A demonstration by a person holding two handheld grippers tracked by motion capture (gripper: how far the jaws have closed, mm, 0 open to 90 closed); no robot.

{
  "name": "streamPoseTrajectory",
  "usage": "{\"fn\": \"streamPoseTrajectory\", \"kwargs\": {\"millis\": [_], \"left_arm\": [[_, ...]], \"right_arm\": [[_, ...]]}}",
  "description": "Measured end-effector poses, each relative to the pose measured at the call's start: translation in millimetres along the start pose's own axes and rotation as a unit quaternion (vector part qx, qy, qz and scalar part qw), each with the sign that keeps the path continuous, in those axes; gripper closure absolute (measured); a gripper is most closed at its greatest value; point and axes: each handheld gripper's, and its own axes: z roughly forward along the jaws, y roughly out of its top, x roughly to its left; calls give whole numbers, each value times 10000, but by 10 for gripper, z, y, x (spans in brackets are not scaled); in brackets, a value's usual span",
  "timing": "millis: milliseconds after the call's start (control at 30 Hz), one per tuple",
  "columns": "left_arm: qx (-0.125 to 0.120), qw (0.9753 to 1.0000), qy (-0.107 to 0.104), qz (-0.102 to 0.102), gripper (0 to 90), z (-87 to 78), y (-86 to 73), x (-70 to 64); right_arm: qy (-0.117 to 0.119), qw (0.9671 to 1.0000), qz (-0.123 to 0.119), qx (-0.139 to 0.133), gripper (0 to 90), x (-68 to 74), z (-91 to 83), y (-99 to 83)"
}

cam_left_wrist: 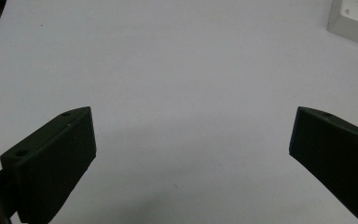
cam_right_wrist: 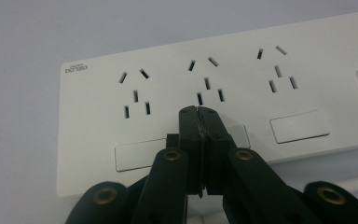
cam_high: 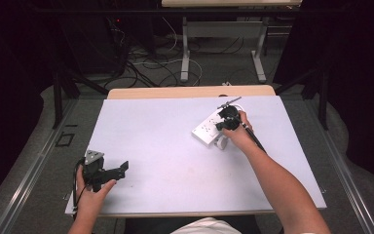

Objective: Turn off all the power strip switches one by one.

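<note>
A white power strip (cam_high: 207,129) lies at an angle on the right half of the white table (cam_high: 175,146). In the right gripper view the power strip (cam_right_wrist: 214,84) shows three socket groups, each with a flat rocker switch (cam_right_wrist: 299,126) below it. My right gripper (cam_right_wrist: 199,114) is shut with nothing between its jaws, its tips over the middle switch, which it mostly hides. In the high view the right gripper (cam_high: 226,122) sits right over the strip. My left gripper (cam_high: 121,169) rests near the table's front left corner. Its jaws stand wide open over bare table, seen as the left gripper (cam_left_wrist: 191,130).
The strip's white cable (cam_right_wrist: 354,183) runs off at the right. A corner of the power strip (cam_left_wrist: 354,21) appears at the top right of the left gripper view. Beyond the table's far edge stand a desk frame (cam_high: 221,44) and floor cables (cam_high: 146,63).
</note>
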Motion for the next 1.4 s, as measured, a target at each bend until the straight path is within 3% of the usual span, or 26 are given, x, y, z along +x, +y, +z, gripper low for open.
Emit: {"fn": "streamPoseTrajectory", "kwargs": {"millis": [167, 567, 633, 667, 967, 1033, 1067, 1400], "left_arm": [[-4, 10000, 0, 1, 4, 6, -1, 2], [-18, 10000, 0, 1, 4, 7, 0, -2], [-14, 10000, 3, 10, 4, 8, 1, -4], [-12, 10000, 4, 9, 4, 8, 1, -4], [-14, 10000, -1, 7, 4, 3, 0, -1], [-18, 10000, 3, 4, 4, 5, 0, -3], [-19, 10000, 4, 4, 4, 6, 0, -4], [-16, 10000, 1, 1, 4, 6, 0, -3]], "right_arm": [[26, 9999, 15, 119, 893, 38, -12, 4], [116, 9998, -148, 67, 891, 149, -41, 12], [182, 9997, -95, 101, 891, 178, -49, 8], [197, 9996, -194, 77, 891, 177, -50, 8], [371, 9988, -303, 109, 889, 279, -61, -15], [368, 9990, -218, 136, 888, 303, -60, -17], [428, 9986, -310, 100, 887, 295, -57, -22], [424, 9987, -254, 147, 883, 309, -51, -33]]}}
